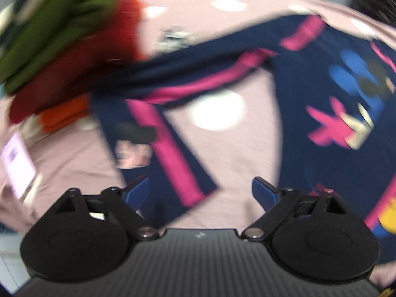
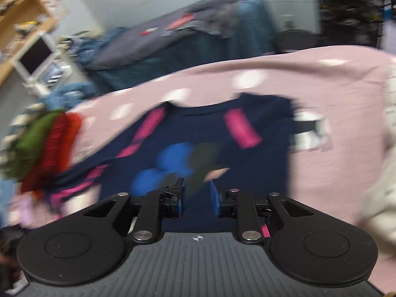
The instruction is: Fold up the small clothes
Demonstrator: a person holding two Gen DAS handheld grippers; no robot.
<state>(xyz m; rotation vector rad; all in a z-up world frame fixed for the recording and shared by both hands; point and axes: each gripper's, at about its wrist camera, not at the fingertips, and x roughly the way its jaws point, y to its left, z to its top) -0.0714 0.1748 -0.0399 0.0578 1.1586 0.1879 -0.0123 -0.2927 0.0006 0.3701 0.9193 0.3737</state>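
Note:
A navy long-sleeved shirt [image 1: 309, 74] with pink stripes and a cartoon print lies spread on a pink dotted sheet [image 1: 235, 185]. In the left wrist view one sleeve [image 1: 170, 153] is bent back, and its cuff lies under the gap of my left gripper [image 1: 201, 193]. That gripper stands wide open just above the sheet and touches no cloth. In the right wrist view my right gripper [image 2: 198, 196] hovers over the lower front of the shirt [image 2: 259, 160]. Its blue pads [image 2: 214, 198] are a narrow gap apart with nothing pinched between them. Both views are blurred.
A pile of green, red and orange clothes [image 1: 49, 37] sits at the shirt's left, also seen in the right wrist view [image 2: 44, 146]. A white card [image 1: 19, 163] lies at the sheet's left edge. A cream cloth [image 2: 381, 198] is at the right. Behind stand a cluttered table [image 2: 173, 39] and a wooden shelf [image 2: 19, 12].

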